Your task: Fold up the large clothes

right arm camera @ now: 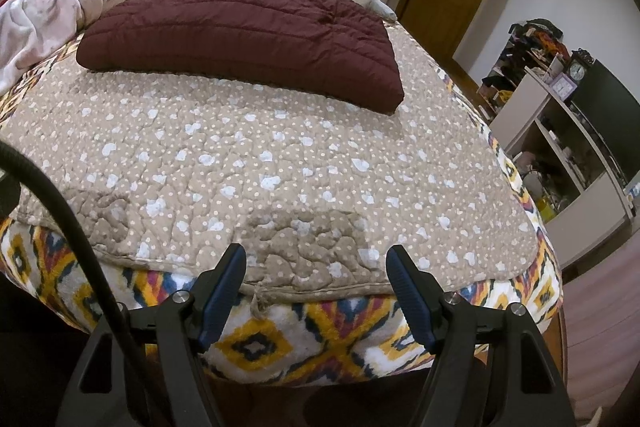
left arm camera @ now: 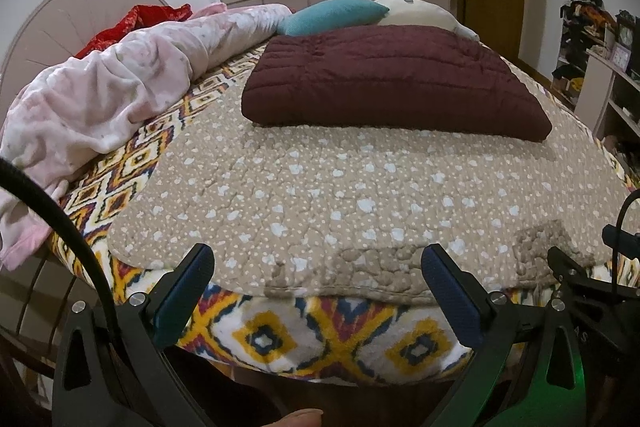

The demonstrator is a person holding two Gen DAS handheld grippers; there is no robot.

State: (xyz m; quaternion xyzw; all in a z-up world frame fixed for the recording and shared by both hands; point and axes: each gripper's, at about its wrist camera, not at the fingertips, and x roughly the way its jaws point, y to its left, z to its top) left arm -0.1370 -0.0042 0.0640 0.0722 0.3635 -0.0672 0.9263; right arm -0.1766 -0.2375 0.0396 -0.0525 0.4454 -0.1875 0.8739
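A dark maroon quilted garment (left arm camera: 392, 79) lies folded into a flat rectangle on the far half of the bed; it also shows in the right wrist view (right arm camera: 248, 27). It rests on a beige quilt with white spots (left arm camera: 340, 195) (right arm camera: 280, 155). My left gripper (left arm camera: 318, 281) is open and empty at the quilt's near edge. My right gripper (right arm camera: 316, 279) is open and empty, also at the near edge, to the right of the left one. Both are well short of the garment.
A patterned yellow, blue and red blanket (left arm camera: 280, 339) covers the bed under the quilt. A crumpled pink-white blanket (left arm camera: 120, 83) lies at the left. A teal pillow (left arm camera: 332, 13) and a cream pillow (left arm camera: 424, 13) sit behind the garment. Shelves (right arm camera: 568, 147) stand to the right.
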